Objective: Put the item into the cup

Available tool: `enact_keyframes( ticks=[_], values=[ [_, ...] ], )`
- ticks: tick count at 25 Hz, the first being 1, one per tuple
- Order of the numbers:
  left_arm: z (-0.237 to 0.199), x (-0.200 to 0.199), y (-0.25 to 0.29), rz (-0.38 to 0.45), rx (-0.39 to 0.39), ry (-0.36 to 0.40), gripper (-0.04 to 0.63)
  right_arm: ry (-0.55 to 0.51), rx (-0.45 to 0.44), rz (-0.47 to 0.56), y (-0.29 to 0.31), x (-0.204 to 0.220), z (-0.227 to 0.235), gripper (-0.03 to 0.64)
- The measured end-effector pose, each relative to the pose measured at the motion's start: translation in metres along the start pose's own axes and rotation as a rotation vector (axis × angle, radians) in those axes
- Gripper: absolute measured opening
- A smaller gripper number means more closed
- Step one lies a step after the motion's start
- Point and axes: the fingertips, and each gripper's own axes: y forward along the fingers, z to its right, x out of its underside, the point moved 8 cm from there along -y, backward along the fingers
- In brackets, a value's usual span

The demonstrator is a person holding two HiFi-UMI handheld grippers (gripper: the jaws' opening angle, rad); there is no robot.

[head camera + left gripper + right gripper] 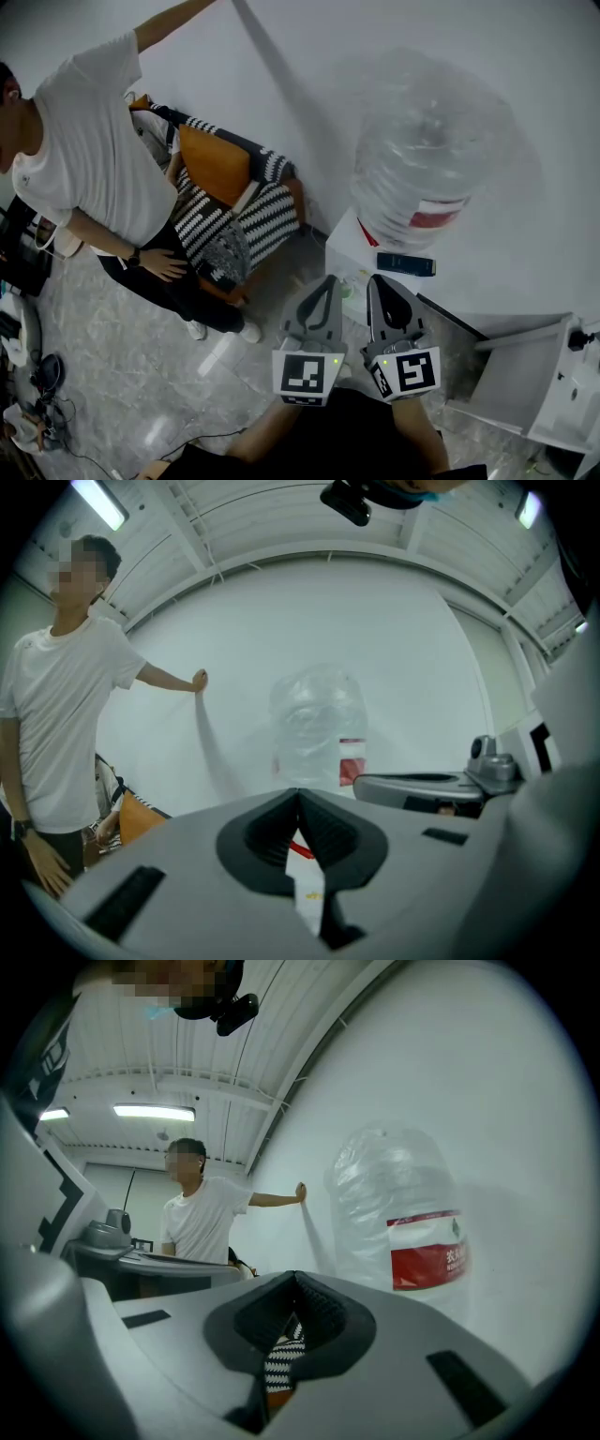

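Observation:
No cup and no loose item to put in one shows in any view. My left gripper (324, 282) and right gripper (381, 281) are held side by side low in the head view, both pointing at the white wall. Each is shut, jaw tips touching, with nothing between them. In the left gripper view the left gripper (298, 795) faces a large plastic-wrapped water bottle (319, 726). The right gripper (295, 1277) has the same water bottle (401, 1213) to its right, red label showing.
The water bottle (427, 159) stands on a white tabletop (487, 272) beside a small dark device (405, 263). A person in a white T-shirt (94, 150) leans a hand on the wall at left. An orange chair (220, 169) holds striped cushions. A white machine (553, 384) stands at right.

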Motion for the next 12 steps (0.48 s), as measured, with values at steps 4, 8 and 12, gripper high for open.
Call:
enact_keyframes(
  ticks=[4,8,12],
  values=[
    [-0.0006,-0.0007,0.0014,0.001,-0.003,0.000,0.012,-0.004,-0.007,0.011,0.0023,-0.0018,0.0006,0.008],
    [-0.0011,-0.0010,0.0024,0.003,-0.004,0.004,0.012,-0.004,-0.011,0.012,0.0038,-0.0022,0.0012,0.008],
    [-0.0006,-0.0011,0.0037,0.006,0.000,0.017,0.012,-0.009,-0.015,0.014,0.0040,-0.0032,0.0026,0.008]
  ],
)
